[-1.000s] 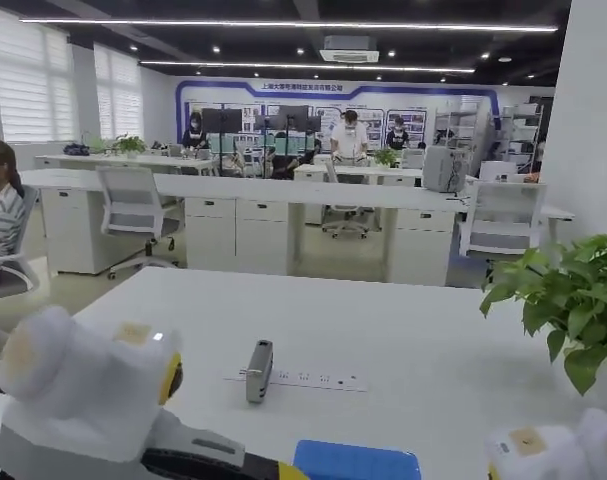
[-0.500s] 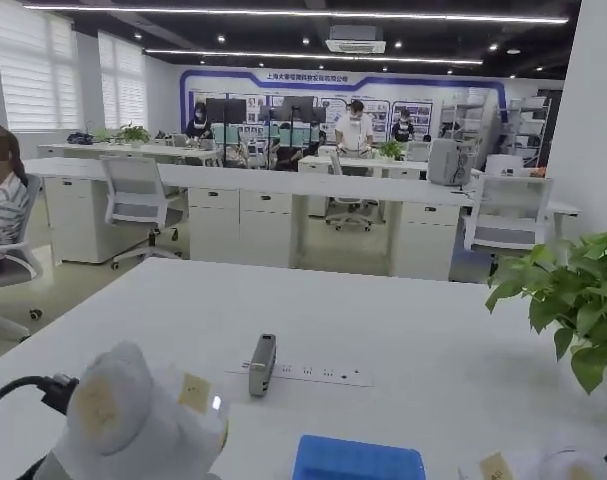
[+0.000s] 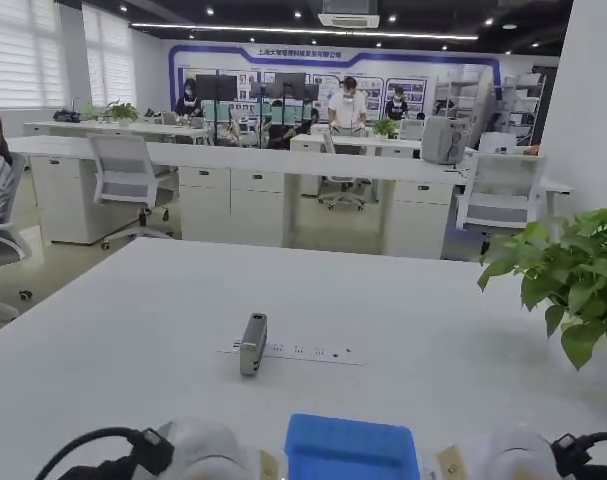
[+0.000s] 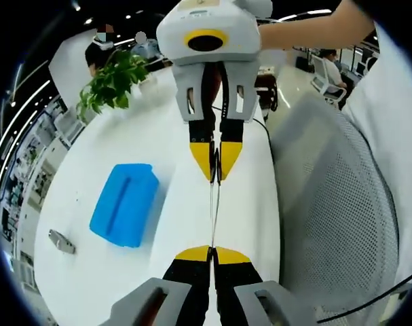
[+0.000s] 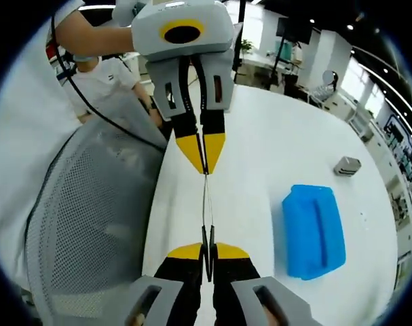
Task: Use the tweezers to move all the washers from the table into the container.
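The white table (image 3: pixel 133 320) ran wide and mostly bare, with a power strip (image 3: pixel 303 352) set into it, a small grey device (image 3: pixel 252 343) standing at the strip's end, and a leafy plant (image 3: pixel 573 280) at its right edge. Beyond it lay an open office with rows of white desks (image 3: pixel 283 185), swivel chairs and people working at the back under strip lights. The blue container (image 3: pixel 348 450) sat on the table's near part. The left gripper (image 4: pixel 211 252) and the right gripper (image 4: pixel 215 163) faced each other tip to tip over the near edge, beside a mesh chair (image 4: pixel 334 204). The thin tweezers (image 4: pixel 212 210) stretched straight between them. Each gripper's yellow-tipped jaws were pinched together on one end of the tweezers. The container lay to one side of that line, apart from both grippers, on the side away from the chair.
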Motion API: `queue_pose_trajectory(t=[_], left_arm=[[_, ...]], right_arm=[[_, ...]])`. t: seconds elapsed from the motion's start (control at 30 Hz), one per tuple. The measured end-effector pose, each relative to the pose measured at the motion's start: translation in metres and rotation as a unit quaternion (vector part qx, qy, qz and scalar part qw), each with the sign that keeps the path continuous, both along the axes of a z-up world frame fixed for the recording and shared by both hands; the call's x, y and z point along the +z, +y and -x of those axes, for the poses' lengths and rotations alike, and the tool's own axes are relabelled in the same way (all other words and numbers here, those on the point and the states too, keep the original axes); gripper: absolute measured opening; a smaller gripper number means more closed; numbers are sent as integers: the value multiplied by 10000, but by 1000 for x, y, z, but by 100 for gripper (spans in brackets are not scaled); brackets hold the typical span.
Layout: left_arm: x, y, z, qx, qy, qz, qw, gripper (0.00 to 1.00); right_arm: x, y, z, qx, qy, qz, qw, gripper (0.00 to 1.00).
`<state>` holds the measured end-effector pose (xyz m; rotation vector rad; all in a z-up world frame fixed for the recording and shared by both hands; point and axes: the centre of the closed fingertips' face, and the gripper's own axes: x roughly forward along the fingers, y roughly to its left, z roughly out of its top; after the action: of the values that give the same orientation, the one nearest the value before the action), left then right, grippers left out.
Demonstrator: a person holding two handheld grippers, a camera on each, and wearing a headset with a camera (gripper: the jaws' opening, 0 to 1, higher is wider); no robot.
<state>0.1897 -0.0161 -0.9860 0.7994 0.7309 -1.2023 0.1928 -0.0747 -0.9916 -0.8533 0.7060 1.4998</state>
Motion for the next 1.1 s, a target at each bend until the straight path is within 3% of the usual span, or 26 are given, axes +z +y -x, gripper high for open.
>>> queue_pose_trajectory(t=[0.07, 0.3, 0.7, 1.0, 1.1], left_arm=[[-8, -1, -6, 35, -21, -20, 10000, 0], [-31, -4, -24, -5, -82, -190, 9998, 0], [-67, -7, -41, -70, 292, -358, 9989, 0], [-77, -10, -43, -169, 439, -414, 9980, 0], [-81, -10, -42, -143, 430, -488, 9978, 0]], right_arm=[[-9, -2, -6, 26, -109, 88, 9999, 0], [-34, -7, -24, -196, -146, 221, 9995, 1], [-80, -11, -42, -360, -74, 554, 9978, 1], [-94, -15, -40, -516, 82, 695, 9962, 3], [-92, -16, -42, -546, 86, 652, 9963, 3]])
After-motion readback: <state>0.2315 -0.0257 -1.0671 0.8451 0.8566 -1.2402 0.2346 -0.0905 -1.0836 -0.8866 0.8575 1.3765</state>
